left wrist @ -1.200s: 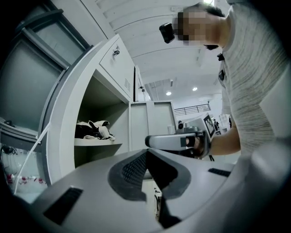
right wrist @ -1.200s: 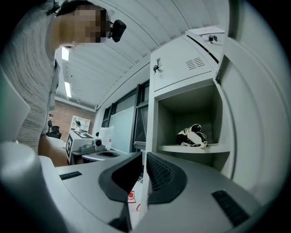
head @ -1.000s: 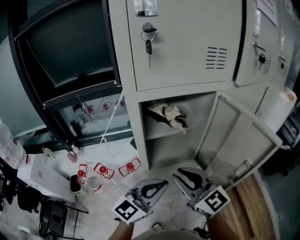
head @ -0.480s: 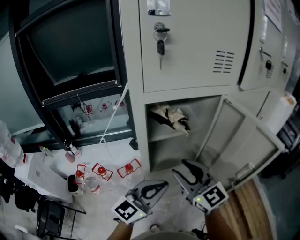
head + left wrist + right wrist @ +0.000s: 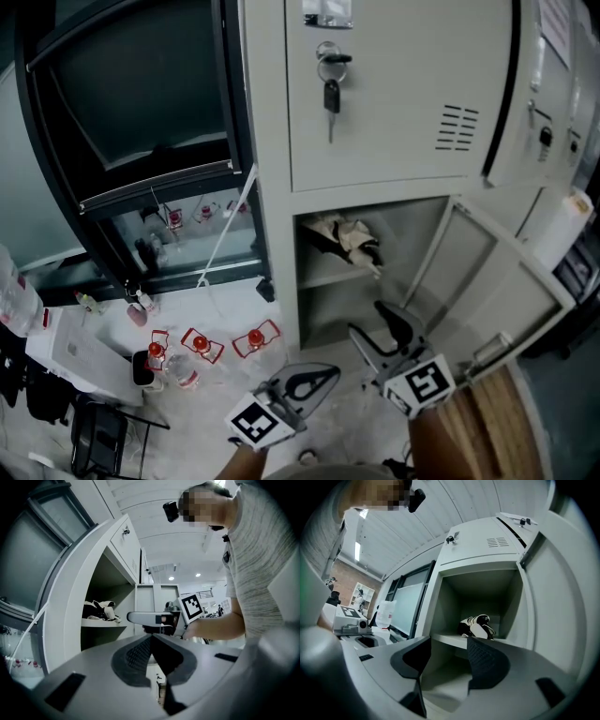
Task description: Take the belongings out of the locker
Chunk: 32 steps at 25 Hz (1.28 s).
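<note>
Door (image 5: 506,281) stands swung wide right, compartment mouth free; bundle (image 5: 345,236) lies on the shelf (image 5: 323,277); your right gripper (image 5: 373,321) points level at the opening, jaws just opening, empty; left gripper (image 5: 328,372) clenched, empty.

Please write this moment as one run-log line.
right claw: just opening, empty, facing locker | left claw: shut, empty | black-and-white bundle: on shelf inside

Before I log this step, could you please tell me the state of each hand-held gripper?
Left hand-held gripper: closed, holding nothing.
Right hand-held gripper: open, jaws have just been opening, nothing between them.
</note>
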Motion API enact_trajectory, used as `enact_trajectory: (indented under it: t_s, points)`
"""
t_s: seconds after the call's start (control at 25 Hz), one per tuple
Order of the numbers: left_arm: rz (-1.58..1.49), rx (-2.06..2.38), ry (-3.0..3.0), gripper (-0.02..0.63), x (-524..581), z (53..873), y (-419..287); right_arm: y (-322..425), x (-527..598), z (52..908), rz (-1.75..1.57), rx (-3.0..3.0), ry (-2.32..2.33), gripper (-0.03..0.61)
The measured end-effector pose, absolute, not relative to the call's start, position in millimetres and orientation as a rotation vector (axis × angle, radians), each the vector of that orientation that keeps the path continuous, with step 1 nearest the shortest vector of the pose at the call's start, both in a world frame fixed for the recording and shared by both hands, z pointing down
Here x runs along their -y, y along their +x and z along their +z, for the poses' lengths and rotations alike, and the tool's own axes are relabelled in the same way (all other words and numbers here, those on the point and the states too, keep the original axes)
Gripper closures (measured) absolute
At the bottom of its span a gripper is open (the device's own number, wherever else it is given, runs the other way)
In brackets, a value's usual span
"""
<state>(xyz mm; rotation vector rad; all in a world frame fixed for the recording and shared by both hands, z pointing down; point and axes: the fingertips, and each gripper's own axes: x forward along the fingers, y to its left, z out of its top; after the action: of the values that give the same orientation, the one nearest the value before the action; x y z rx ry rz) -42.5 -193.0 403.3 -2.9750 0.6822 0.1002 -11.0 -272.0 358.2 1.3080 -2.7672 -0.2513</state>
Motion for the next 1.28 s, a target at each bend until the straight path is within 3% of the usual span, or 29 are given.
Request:
enact_trajectory:
  t_s: [0.16,1.04,1.28]
  points:
    - [0.093,-0.676,-2.981,0.611,195,404,-43,-8,286,353,-0.254,2.749,1.355,0.364]
    - [0.042,-0.627,-2.991,0.611,203,413,-49,5,346,345,-0.287,2.712,1.491,0.216]
    - [0.023,-0.614,-2.989,0.611,200,416,-54,5,365,332,-0.312,2.702,1.502,0.216]
